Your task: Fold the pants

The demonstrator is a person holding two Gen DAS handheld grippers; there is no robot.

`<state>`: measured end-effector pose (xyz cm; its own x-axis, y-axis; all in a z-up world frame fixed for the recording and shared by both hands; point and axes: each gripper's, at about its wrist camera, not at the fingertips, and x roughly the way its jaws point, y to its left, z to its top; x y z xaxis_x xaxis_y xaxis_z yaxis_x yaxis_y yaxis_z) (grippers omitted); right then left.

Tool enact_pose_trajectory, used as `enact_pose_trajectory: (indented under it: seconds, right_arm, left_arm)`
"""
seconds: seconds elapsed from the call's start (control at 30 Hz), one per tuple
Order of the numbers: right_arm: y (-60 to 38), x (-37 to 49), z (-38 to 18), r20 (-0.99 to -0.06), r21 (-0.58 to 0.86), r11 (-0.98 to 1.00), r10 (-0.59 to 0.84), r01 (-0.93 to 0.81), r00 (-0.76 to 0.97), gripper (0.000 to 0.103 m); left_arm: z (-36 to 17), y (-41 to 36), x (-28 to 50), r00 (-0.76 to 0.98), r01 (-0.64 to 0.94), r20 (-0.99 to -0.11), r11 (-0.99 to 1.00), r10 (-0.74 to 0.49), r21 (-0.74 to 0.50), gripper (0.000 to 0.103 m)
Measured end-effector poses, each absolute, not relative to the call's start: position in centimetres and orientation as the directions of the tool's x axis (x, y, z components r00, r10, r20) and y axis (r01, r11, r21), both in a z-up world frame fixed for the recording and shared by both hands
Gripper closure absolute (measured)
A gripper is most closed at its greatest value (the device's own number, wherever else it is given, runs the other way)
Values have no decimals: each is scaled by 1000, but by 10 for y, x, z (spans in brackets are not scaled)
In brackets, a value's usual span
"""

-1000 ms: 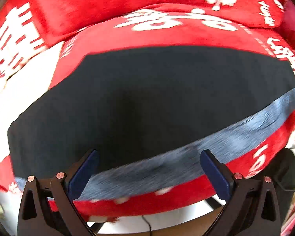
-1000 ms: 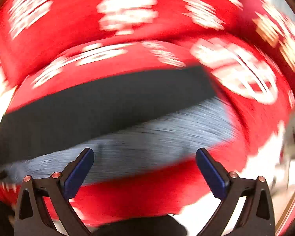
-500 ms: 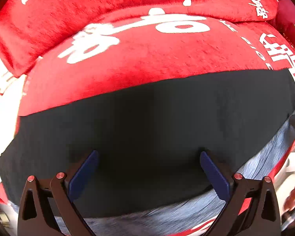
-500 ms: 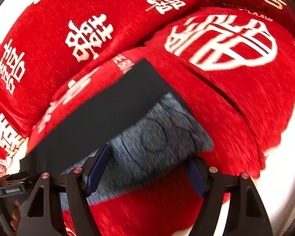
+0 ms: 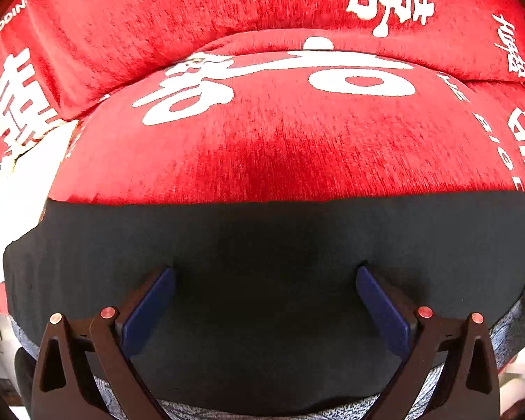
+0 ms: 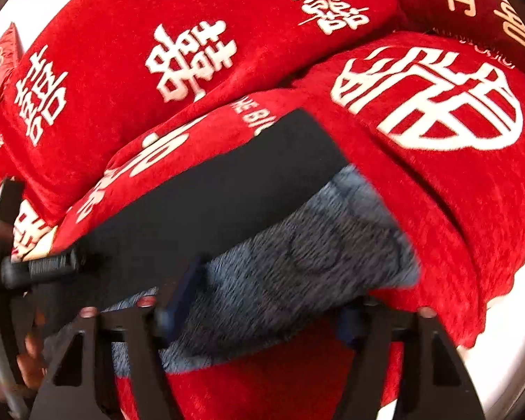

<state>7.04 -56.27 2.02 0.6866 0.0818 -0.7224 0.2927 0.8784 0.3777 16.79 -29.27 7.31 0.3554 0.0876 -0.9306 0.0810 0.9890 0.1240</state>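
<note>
Black pants (image 5: 269,245) spread flat over red cushion (image 5: 280,147), directly ahead of and beneath left claw (image 5: 265,297). Released, fingers wide, over dark cloth. Grey lining (image 6: 297,266) exposed along near edge, straddled by right claw (image 6: 262,301). Released too, grey fabric between fingers, nothing pinched.

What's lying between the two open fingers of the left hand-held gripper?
Only the black pants fabric, seen in the left wrist view.

Matt black pants (image 5: 262,245), plush cushion (image 5: 280,140).
</note>
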Motion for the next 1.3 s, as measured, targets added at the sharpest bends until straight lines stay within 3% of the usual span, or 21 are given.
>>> enact_pose_trajectory:
  seconds: [0.03,0.23,0.27,0.4,0.5,0.57,0.6,0.73,1.0,1.17,1.3]
  right_arm:
    - [-567,74,21,-719,407,865,104,294,688,79]
    - [-558,79,38,-724,352,900,88,256,684,84]
    - [-561,83,33,-742,360,892,97,272,663,83]
    - [-574,90,17,-710,466,843,176,267,682,59]
    - [-576,97,18,-707,473,844,191,254,681,56]
    - [-574,97,24,-715,457,857,195,238,672,79]
    - [-571,95,29,-708,446,867,189,224,680,85]
    - [-563,83,52,-684,436,877,177,202,707,87]
    - [-493,74,126,-623,205,976,75,70,778,87]
    - [-444,59,162,-571,70,998,47,-9,819,88]
    - [-387,50,168,-542,-82,994,17,-73,840,88]
  left_arm:
    - [73,-291,167,343,70,-936,991,82,113,0]
    - [74,-283,163,315,61,-948,995,52,74,0]
    - [74,-284,162,318,62,-947,995,53,77,0]
    - [74,-282,160,309,60,-950,996,44,66,0]
    - [72,-280,162,299,61,-954,997,31,52,0]
    - [73,-280,162,301,66,-953,997,28,50,0]
    - [73,-280,162,303,70,-953,996,26,50,0]
    - [72,-280,162,310,84,-951,995,21,49,0]
    - [77,-295,166,347,174,-934,973,83,151,0]
    - [110,-243,163,305,119,-949,992,-86,-52,0]
    - [117,-185,157,295,66,-946,991,-131,-117,0]
